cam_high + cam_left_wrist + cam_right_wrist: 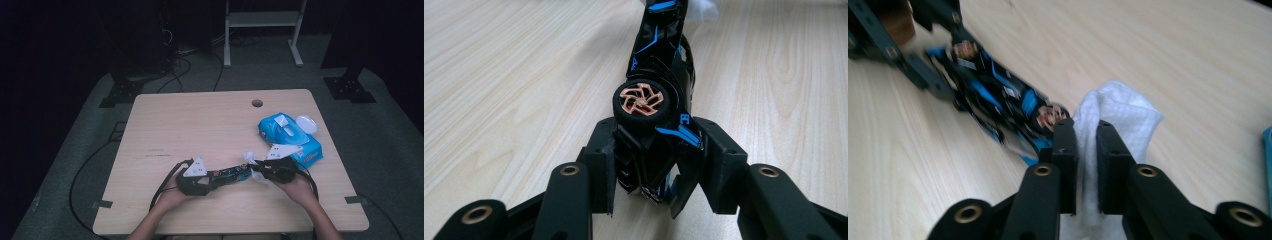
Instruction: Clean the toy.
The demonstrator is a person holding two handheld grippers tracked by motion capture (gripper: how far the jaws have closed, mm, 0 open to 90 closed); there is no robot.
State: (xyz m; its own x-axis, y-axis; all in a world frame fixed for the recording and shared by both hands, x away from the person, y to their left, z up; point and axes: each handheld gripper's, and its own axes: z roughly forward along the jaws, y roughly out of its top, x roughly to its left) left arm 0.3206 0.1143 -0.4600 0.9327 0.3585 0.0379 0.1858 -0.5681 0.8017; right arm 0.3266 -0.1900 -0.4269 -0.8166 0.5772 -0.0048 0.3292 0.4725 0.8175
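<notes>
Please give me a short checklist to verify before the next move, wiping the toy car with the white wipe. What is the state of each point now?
1. Left gripper clamps the toy car at its rear end: ok.
2. Right gripper pinches the white wipe: ok.
3. Wipe reaches the car's front end: ok, it lies right beside the front wheel; actual contact cannot tell.
4. Car held steady, clear of the table: cannot tell.
5. Wipes pack is out of the way: ok, behind the right gripper.
</notes>
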